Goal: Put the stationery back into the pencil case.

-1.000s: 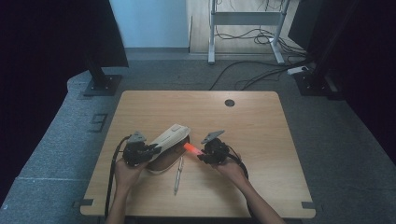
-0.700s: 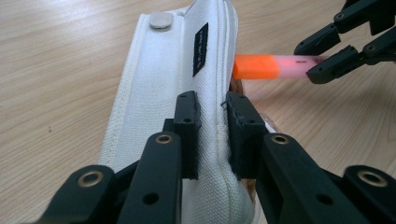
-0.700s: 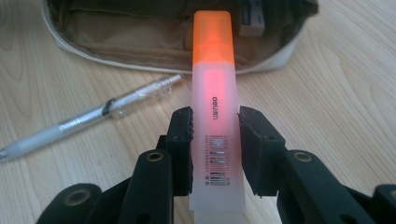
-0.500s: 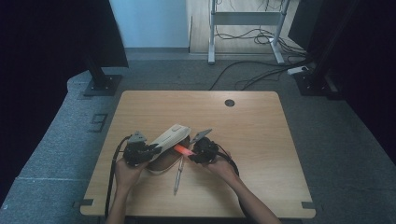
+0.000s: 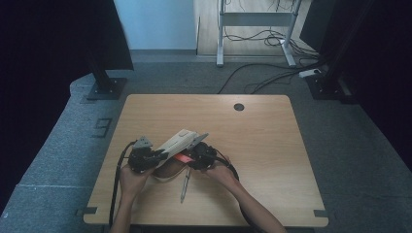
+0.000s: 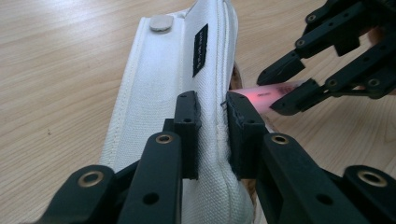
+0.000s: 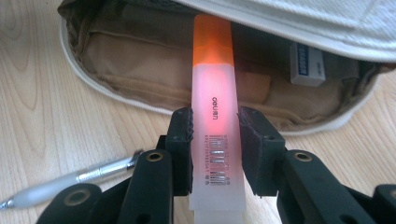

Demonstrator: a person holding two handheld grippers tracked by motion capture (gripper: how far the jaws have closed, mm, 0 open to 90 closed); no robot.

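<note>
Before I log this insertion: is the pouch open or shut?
Open. The left gripper lifts the pouch flap, baring its tan lining and an eraser inside.

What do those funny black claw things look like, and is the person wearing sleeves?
Both tools are black. The left gripper and the right gripper each have two flat, blocky jaws on arms joined by round metal rivets. From above, a black cable trails from the left one, and a grey three-cornered plate sits on top of it. The forearms look bare; no sleeves show.
</note>
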